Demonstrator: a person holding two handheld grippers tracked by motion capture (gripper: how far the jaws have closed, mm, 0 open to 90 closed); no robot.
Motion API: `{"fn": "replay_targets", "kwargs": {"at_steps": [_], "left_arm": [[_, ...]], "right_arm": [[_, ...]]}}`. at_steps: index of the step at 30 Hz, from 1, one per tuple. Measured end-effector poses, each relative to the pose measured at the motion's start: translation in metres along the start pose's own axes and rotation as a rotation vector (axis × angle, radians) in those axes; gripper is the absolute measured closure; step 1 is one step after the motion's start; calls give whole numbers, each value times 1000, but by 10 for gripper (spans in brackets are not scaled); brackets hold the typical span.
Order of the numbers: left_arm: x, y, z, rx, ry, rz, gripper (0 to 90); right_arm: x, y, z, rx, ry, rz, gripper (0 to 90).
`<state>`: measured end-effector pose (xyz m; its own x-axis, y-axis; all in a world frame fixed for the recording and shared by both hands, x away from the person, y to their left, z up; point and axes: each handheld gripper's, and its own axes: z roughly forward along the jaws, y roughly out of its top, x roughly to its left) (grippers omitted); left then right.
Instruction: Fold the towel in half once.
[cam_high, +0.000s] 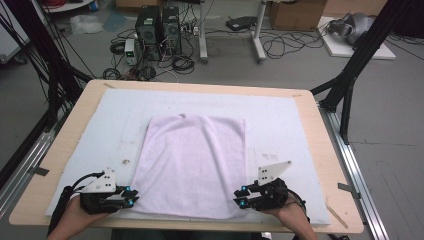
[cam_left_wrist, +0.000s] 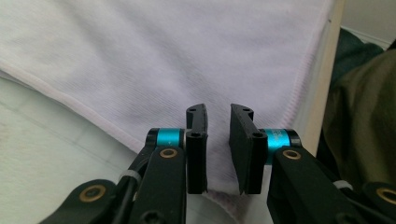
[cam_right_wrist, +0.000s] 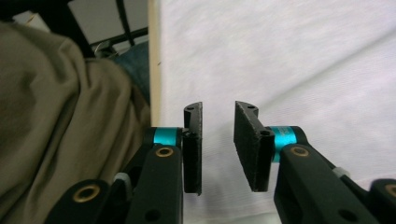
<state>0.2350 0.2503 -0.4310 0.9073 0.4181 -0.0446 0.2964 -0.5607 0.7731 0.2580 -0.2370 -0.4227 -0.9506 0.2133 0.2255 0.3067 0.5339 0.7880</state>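
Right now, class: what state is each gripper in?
Left gripper: open, fingers apart over the towel's near corner, gripping nothing.
Right gripper: open, holding nothing.

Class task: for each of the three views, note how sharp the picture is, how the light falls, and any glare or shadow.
High view: even, soft light, no glare, slightly soft focus; the pale lilac rectangular towel casts hardly any shadow. Left gripper view: the black jaws are sharp, the towel's weave blurs farther off. Right gripper view: the jaws are crisp, the white padded mat is bright and nearly featureless.
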Motion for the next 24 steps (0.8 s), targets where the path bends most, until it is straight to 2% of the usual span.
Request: {"fn": "replay_targets", "kwargs": {"at_steps": [3,6,9,10,12,14,17,24], "left_arm": [[1,-2,2,14,0,-3,757],[0,-7,6,43,-4,1,756],[-1,-6,5,43,-3,0,752],[-1,-6,4,39,-1,-3,749],[1,-5,2,23,6,-10,741],[4,-2,0,14,21,-12,718],[10,5,-2,-13,44,-18,680],[37,24,-3,-75,97,-62,641]], "right_arm": [[-1,-3,2,10,-6,9,711],[1,-7,7,73,-25,-5,715],[4,-14,15,141,-3,-3,743],[5,-16,16,142,-1,-9,746],[6,-16,13,130,18,3,745],[5,-14,10,105,12,-1,728],[-2,-7,2,56,-19,15,692],[-28,8,-5,9,-116,42,622]]}}
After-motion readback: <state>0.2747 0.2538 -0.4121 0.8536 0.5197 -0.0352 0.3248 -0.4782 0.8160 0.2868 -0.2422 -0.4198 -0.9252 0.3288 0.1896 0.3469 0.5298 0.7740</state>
